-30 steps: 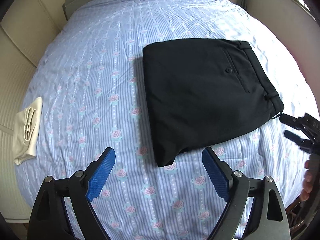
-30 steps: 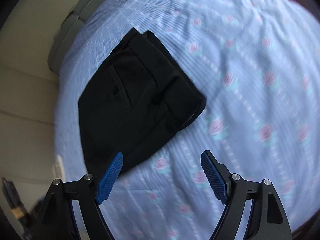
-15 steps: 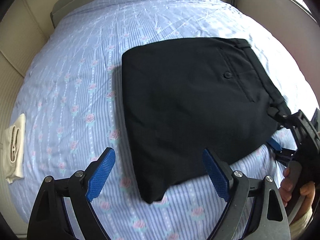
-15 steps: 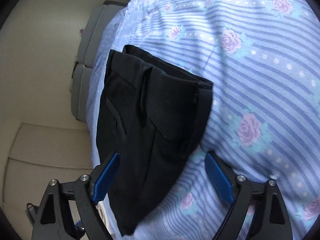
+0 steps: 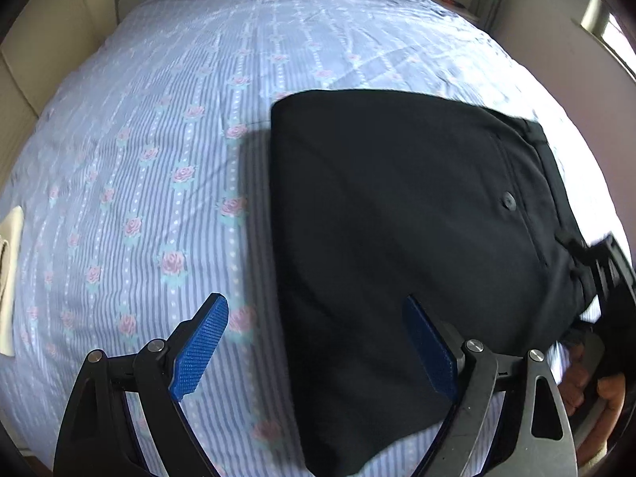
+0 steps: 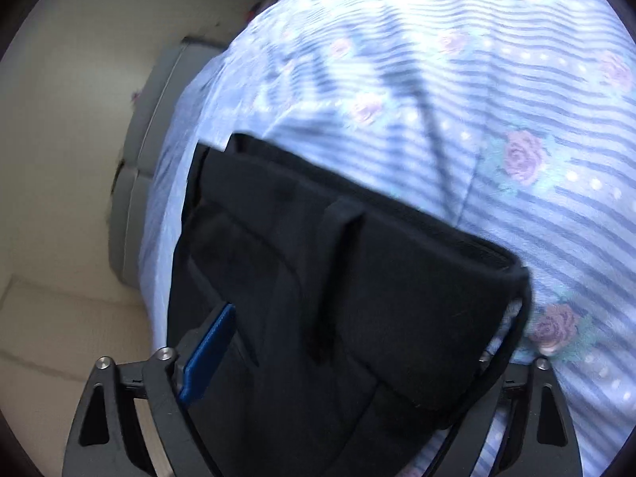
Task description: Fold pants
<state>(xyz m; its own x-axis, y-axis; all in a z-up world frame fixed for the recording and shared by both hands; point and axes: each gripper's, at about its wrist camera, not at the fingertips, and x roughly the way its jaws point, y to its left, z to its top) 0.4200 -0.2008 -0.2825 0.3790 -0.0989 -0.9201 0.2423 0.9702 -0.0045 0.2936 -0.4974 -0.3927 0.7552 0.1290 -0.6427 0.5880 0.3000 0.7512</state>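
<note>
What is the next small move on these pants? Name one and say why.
Probably finish closing the right tongs on the waistband. Its jaws have just been closing, that end of the folded pants lies between them, and they do not look pressed on it yet. The left tongs hang open over the opposite folded edge.

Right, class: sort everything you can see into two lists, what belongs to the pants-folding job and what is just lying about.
Belongs to the job:
- black pants, folded on the bed
- left gripper, jaws wide apart
- right gripper, at the waistband end, jaws just closing around the cloth

Just lying about:
- cream cloth at the bed's left edge
- floral striped bedsheet, only the work surface
</note>
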